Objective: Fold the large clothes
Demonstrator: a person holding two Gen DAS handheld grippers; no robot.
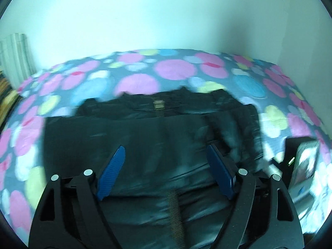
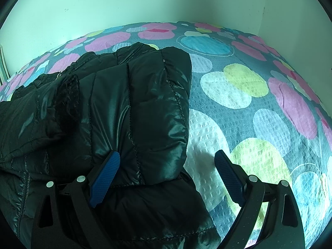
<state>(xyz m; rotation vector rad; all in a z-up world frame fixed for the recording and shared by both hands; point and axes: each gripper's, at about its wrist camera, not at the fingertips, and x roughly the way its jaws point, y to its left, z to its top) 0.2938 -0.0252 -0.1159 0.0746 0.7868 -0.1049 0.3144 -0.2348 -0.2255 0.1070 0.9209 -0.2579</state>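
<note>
A black quilted puffer jacket [image 1: 145, 128] lies on a bedspread [image 1: 134, 83] printed with coloured circles, its zipper [image 1: 158, 108] running up the middle. My left gripper [image 1: 166, 147] hovers over the jacket's middle, blue pads wide apart, open with nothing pinched. In the right wrist view the jacket [image 2: 124, 103] has a shiny panel folded over, with a dark fuzzy cuff [image 2: 66, 95] on it. My right gripper [image 2: 167, 152] is open at the jacket's right edge. Its left pad [image 2: 105, 176] is over the fabric and its right pad [image 2: 228, 176] over the bedspread [image 2: 249, 114].
A pale wall [image 1: 145, 20] runs behind the bed and meets a corner [image 2: 263, 10] at the right. A striped curtain [image 1: 14, 56] hangs at the far left. A dark device with a small green light [image 1: 290, 159] sits at the jacket's right.
</note>
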